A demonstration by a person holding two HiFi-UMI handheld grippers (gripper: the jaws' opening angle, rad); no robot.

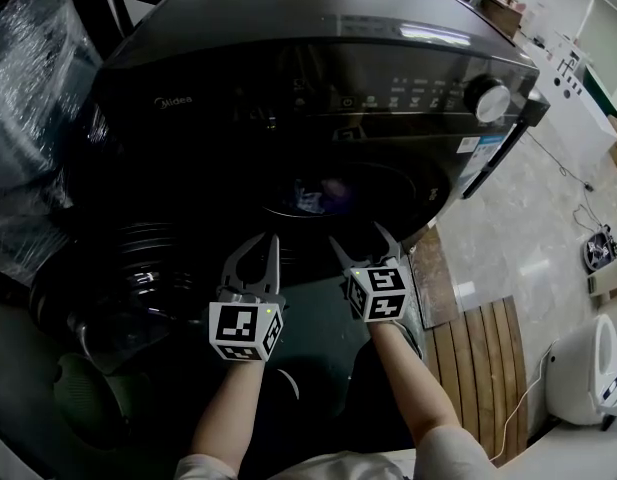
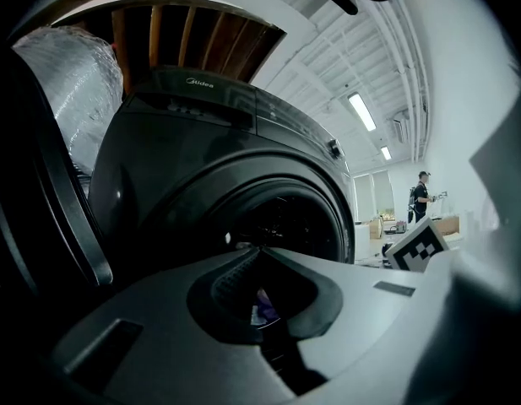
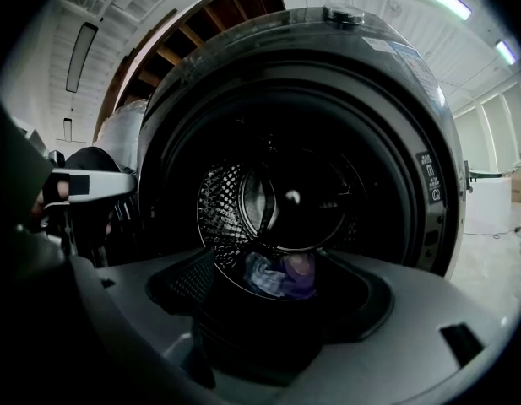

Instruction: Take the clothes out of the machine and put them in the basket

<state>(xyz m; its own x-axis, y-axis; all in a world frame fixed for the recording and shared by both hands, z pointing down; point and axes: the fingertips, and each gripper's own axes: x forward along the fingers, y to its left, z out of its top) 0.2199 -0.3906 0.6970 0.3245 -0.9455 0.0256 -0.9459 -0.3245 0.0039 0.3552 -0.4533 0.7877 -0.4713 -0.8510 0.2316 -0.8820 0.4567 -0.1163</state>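
The dark machine [image 1: 318, 88] has its door [image 1: 138, 268] swung open leftward; the clothes [image 3: 273, 275], a small blue-and-purple heap, lie on the floor of the drum [image 3: 235, 197], behind the opening's lower rim. Soft, light and limp by the look, they should lift by any raised fold. The left gripper [image 1: 265, 240] and right gripper [image 1: 358, 236] hover just outside, jaws apart and empty.

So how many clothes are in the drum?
2: a pale blue crumpled cloth low in the dark perforated metal drum, a purple cloth right beside it; more may be hidden.
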